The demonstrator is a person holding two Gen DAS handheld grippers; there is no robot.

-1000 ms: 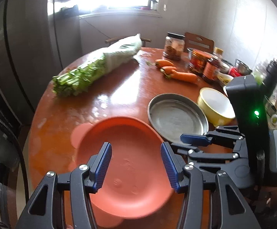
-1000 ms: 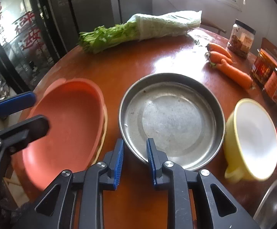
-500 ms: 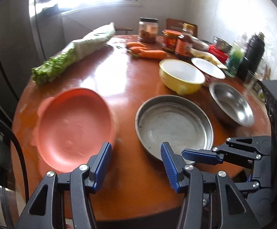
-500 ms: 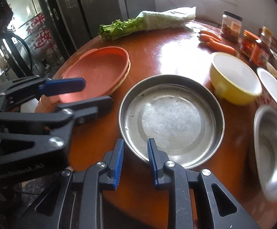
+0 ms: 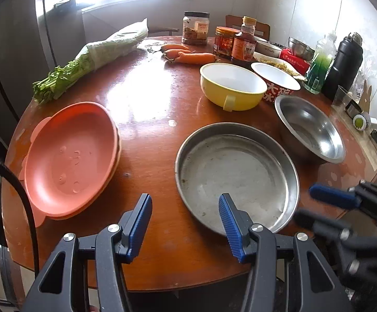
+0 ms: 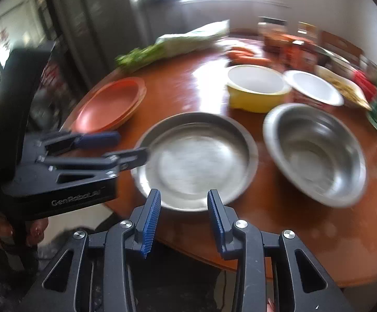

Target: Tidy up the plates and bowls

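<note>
Plates and bowls sit on a round wooden table (image 5: 162,109): stacked orange plates (image 5: 71,156) at the left of the left wrist frame, a shallow steel pan (image 5: 236,176) at lower centre, a steel bowl (image 5: 310,130) to its right, and a yellow bowl (image 5: 231,85) and a red-and-white bowl (image 5: 276,83) above it. The left gripper (image 5: 185,223) stands moderately open and empty over the table's near edge, its right finger overlapping the pan's rim in the picture. The right gripper (image 6: 184,221) has just been opening; its jaws are narrowly parted with nothing between them, just short of the pan. In the right wrist frame the left tool's body reads "GenRobot.AI". The red-and-white bowl carries large white Chinese characters. Only the left view shows the black flask (image 5: 343,65) and green bottle (image 5: 321,67) sharply; the right view is motion-blurred.
</note>
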